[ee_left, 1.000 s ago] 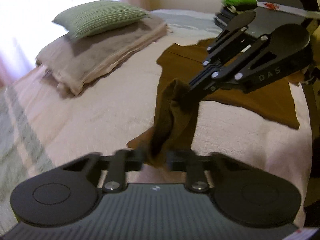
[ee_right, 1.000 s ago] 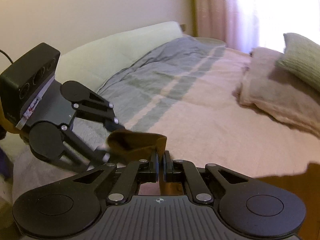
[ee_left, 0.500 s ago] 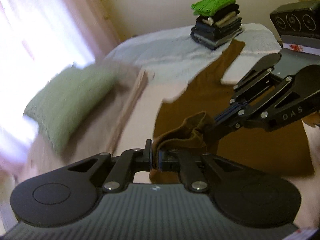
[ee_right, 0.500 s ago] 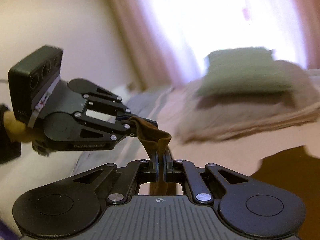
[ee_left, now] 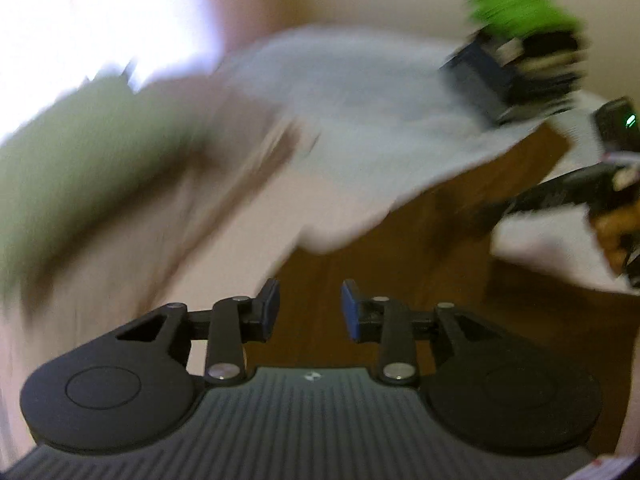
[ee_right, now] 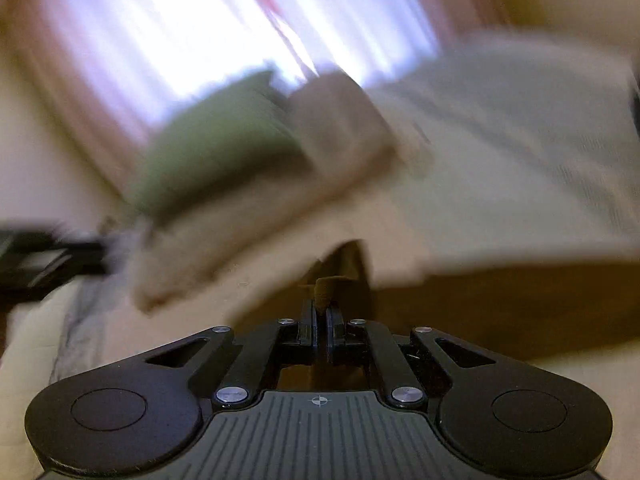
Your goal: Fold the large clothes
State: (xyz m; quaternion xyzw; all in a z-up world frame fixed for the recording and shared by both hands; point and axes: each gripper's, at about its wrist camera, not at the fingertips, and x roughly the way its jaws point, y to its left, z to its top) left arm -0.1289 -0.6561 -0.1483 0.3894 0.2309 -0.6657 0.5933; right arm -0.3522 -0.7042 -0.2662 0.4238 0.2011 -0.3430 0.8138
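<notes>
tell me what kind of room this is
Most likely a bedroom: a green striped pillow on a bed covered in pale pink and grey bedding, bright curtained window behind, and a stack of folded clothes.

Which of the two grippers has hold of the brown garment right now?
The right gripper: its jaws are shut on a fold of the brown garment. The left gripper has just been opening, nothing between its jaws.

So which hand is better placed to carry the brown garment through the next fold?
Right, probably. The right gripper is shut on a pinch of the brown garment. The left gripper has just been opening; nothing sits between its pads, and the cloth lies beneath it.
</notes>
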